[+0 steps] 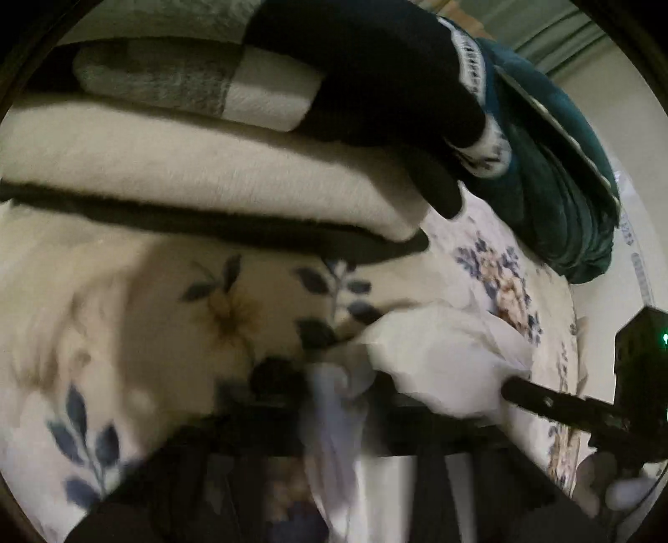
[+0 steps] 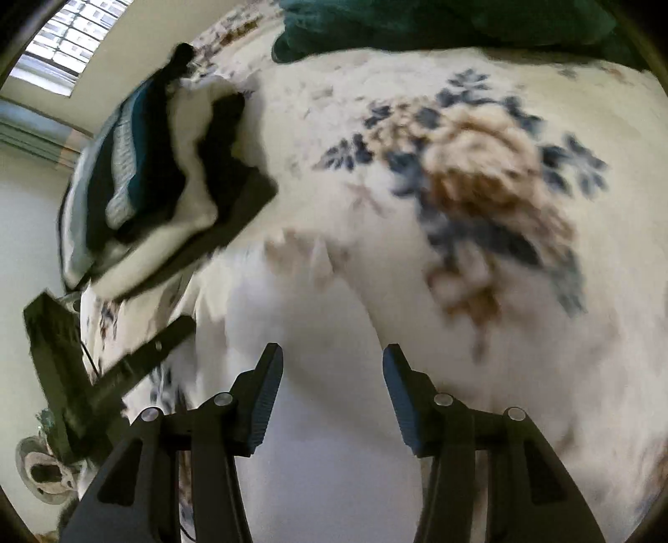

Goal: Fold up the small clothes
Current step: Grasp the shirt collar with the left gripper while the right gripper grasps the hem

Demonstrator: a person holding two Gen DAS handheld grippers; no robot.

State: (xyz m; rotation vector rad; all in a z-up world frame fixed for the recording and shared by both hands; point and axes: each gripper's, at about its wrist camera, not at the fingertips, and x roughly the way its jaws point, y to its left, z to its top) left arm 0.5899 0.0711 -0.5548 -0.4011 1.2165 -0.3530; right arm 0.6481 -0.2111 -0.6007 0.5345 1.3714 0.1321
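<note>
A small white garment (image 1: 442, 359) lies on the floral bedspread (image 1: 167, 317). In the left wrist view my left gripper (image 1: 334, 401) is shut on a bunched fold of this white cloth, which hangs between its dark, blurred fingers. The right gripper's finger (image 1: 555, 403) reaches in from the right and touches the garment's edge. In the right wrist view my right gripper (image 2: 332, 363) is open, its jaws wide apart over the white garment (image 2: 309, 334). The left gripper (image 2: 137, 359) shows at the lower left there.
A stack of folded clothes (image 1: 200, 175) in white, grey and black sits at the back of the bed; it also shows in the right wrist view (image 2: 167, 179). A dark green blanket (image 1: 555, 175) lies behind. A window (image 2: 71, 37) is at the far left.
</note>
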